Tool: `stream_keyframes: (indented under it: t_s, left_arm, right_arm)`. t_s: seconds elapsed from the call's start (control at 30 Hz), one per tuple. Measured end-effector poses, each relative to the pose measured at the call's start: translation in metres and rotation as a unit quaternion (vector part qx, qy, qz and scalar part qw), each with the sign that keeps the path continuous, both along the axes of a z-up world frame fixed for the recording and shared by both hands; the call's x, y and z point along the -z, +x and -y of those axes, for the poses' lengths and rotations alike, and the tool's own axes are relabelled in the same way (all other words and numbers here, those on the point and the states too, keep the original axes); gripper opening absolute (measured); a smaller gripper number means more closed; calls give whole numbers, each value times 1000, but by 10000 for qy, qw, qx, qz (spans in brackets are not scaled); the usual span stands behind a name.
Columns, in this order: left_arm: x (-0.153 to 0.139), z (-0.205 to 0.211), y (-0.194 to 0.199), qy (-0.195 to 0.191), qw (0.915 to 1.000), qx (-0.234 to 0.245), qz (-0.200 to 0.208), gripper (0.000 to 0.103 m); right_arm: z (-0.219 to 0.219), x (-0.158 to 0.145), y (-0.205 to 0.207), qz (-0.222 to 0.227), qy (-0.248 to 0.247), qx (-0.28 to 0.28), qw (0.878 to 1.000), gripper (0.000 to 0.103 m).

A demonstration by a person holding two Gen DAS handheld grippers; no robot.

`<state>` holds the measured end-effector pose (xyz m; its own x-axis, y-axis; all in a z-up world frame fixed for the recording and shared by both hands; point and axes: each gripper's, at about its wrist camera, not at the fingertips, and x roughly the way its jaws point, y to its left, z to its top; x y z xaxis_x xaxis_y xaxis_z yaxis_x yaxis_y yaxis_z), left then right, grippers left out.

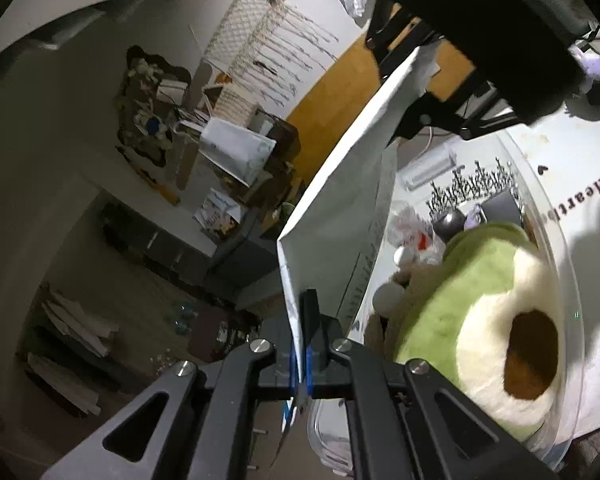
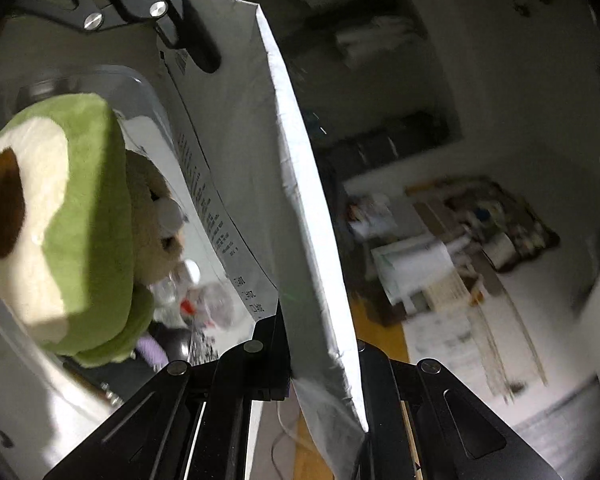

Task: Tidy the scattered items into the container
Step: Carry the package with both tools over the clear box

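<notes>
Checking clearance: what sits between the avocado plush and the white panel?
A brown teddy bear, between avocado plush and white panel; right wrist view.

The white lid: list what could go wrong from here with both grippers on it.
1. The left gripper and right gripper each pinch only a thin edge of the white lid; it could slip or flex.
2. The avocado plush bulges above the clear container, so the lid may not seat flat.
3. Pressing down could trap the teddy bear near the rim.
</notes>
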<state>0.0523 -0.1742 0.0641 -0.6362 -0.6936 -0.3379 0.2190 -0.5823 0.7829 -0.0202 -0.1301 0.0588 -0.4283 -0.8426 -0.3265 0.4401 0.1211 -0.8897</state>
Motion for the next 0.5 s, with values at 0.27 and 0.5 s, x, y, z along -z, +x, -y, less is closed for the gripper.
stream_keyframes:
  t_s: [0.27,0.5]
  left_arm:
    - [17,3,-9,997,9942,110,387,3]
    - [25,-7,-29,1513,9860,429,547,3]
  right_arm:
    - [34,39,-35,162,607,-411,9972,10]
    - [35,68,-84,403,1239,236,9912,10]
